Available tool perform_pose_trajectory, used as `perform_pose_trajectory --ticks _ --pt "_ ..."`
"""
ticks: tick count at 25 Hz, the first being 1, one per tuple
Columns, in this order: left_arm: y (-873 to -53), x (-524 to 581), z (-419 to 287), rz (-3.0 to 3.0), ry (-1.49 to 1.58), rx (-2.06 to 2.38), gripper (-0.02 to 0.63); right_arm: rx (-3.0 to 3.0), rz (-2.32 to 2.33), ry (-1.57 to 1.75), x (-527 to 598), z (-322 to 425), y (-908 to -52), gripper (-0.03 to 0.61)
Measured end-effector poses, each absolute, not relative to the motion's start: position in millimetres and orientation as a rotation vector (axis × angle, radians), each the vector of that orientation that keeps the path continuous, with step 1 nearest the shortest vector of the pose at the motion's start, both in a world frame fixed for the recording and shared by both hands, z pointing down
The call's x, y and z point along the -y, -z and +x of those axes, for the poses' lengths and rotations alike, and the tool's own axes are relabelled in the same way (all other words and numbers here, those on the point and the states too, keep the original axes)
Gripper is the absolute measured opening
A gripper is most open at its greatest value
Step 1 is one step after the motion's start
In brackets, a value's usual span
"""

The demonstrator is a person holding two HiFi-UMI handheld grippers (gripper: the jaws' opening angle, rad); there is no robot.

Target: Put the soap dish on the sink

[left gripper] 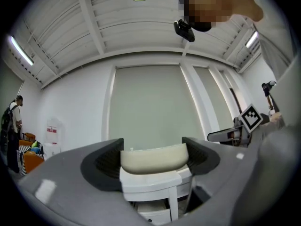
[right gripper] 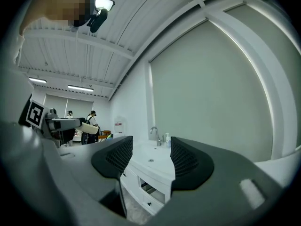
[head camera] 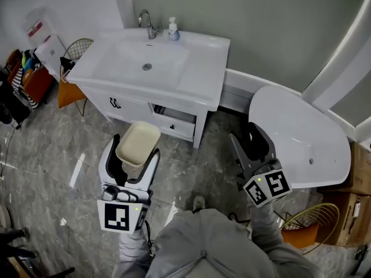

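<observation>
A cream soap dish (head camera: 138,142) is clamped between the jaws of my left gripper (head camera: 134,155), held in the air in front of the white sink cabinet. In the left gripper view the soap dish (left gripper: 153,159) spans the gap between both pads. The white sink (head camera: 152,62) with its tap (head camera: 147,23) stands ahead, beyond the dish. My right gripper (head camera: 250,143) hangs open and empty to the right, between the cabinet and a white tub. In the right gripper view the sink (right gripper: 153,161) shows through the open jaws of that gripper (right gripper: 149,158).
A soap bottle (head camera: 173,29) stands by the tap. A white bathtub (head camera: 301,135) lies to the right. An open drawer (head camera: 174,120) sticks out of the cabinet front. Wire chairs with orange cushions stand at left (head camera: 72,74) and lower right (head camera: 307,225). The floor is grey marble.
</observation>
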State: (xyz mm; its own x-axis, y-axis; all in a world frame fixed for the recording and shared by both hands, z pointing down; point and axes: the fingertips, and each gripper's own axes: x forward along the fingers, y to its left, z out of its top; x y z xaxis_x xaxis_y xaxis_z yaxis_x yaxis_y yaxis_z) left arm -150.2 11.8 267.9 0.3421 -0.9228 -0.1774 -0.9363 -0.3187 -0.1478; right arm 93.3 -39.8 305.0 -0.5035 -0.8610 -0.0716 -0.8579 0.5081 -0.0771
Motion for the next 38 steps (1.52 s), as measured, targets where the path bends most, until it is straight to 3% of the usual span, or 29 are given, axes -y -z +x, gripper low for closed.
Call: perform_pose_trajectory --ticks 14,38 --pt "-267.6 86.8 -119.6 -2.401 -0.076 -1.673 0.439 -2.652 -1.496 0.068 133.4 115.7 -308.4 0.233" --pt "-278.5 347.4 -133.9 -2.580 -0.090 -1.344 0.439 -2.508 -1.742 0.049 338.8 85.1 -306.7 0.233"
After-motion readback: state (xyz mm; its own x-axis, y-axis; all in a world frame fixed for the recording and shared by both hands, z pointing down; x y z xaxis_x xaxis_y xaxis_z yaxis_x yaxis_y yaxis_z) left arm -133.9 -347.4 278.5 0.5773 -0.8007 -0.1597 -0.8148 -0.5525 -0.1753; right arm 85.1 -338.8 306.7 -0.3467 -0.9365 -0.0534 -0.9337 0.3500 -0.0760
